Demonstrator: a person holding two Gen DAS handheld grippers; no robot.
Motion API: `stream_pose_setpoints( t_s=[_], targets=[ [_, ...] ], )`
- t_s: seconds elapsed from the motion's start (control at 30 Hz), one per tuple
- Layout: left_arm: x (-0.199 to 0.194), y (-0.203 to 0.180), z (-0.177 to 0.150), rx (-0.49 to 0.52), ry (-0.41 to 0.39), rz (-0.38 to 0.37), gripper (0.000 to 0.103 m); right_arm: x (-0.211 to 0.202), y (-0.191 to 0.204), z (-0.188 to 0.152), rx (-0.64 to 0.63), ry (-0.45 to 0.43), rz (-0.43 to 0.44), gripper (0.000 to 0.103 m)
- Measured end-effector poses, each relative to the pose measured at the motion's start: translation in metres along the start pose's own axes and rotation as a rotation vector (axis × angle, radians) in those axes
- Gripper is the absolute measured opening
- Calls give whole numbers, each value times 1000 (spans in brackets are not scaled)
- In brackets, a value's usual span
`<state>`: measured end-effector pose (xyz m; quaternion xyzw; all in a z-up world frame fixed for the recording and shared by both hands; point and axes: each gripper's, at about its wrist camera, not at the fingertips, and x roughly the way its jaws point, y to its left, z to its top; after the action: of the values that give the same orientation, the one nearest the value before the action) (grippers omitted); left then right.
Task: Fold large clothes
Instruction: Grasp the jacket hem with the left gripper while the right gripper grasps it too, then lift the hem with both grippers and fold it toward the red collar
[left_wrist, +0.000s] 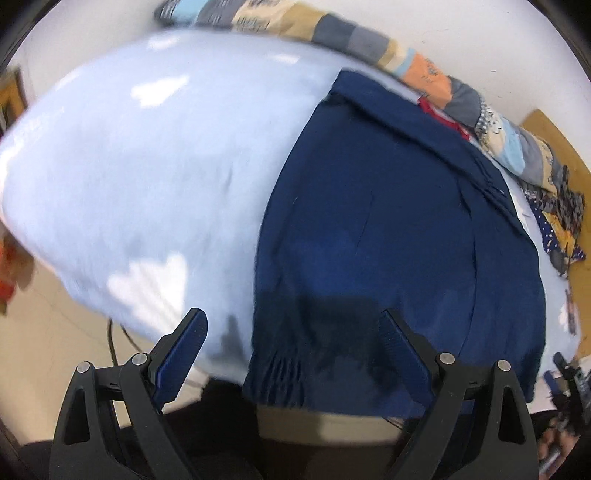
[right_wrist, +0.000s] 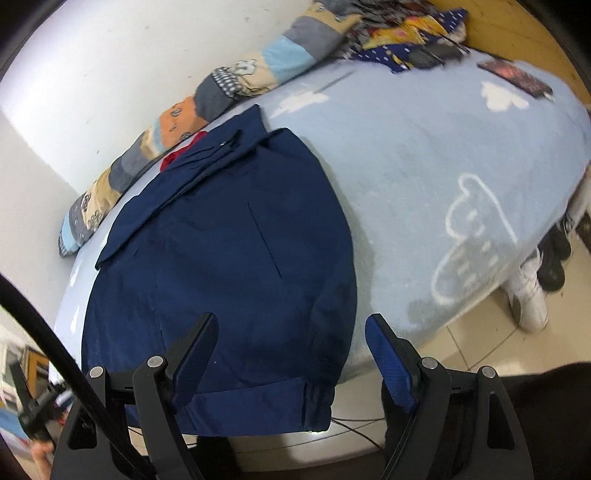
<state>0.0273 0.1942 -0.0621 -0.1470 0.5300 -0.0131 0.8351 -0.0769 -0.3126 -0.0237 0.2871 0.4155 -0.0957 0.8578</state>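
Observation:
A dark navy jacket (left_wrist: 388, 236) lies spread on a light blue bed cover (left_wrist: 147, 177), with its hem hanging over the bed's near edge. Its collar end points to the far wall, and a bit of red lining (left_wrist: 439, 114) shows there. My left gripper (left_wrist: 291, 328) is open and empty, hovering above the jacket's left hem corner. In the right wrist view the jacket (right_wrist: 229, 251) lies at the left on the bed cover (right_wrist: 443, 155). My right gripper (right_wrist: 291, 332) is open and empty above the jacket's right hem corner.
A patchwork quilt roll (right_wrist: 192, 114) runs along the white wall behind the jacket. A pile of patterned clothes (right_wrist: 406, 33) and a dark flat object (right_wrist: 517, 77) lie at the bed's far end. Shoes (right_wrist: 532, 291) stand on the tiled floor beside the bed.

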Motion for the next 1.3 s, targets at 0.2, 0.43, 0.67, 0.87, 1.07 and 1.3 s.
stream_pose_setpoints(
  t_s=[0.2, 0.43, 0.67, 0.87, 1.07, 1.3],
  targets=[
    [16, 12, -5, -63, 86, -56, 67, 4, -7, -4, 36, 31, 23, 86],
    [38, 2, -4, -51, 138, -45, 63, 0, -14, -6, 71, 24, 34, 86],
    [41, -20, -3, 20, 104, -50, 52, 8, -18, -6, 89, 67, 29, 86],
    [44, -24, -2, 36, 96, -32, 22, 25, -17, -10, 87, 153, 13, 86],
    [59, -19, 0, -13, 152, -14, 60, 44, -7, -18, 13, 209, -59, 84],
    [55, -38, 1, 87, 108, 24, 20, 63, -1, -28, -53, 269, -74, 16]
  ],
)
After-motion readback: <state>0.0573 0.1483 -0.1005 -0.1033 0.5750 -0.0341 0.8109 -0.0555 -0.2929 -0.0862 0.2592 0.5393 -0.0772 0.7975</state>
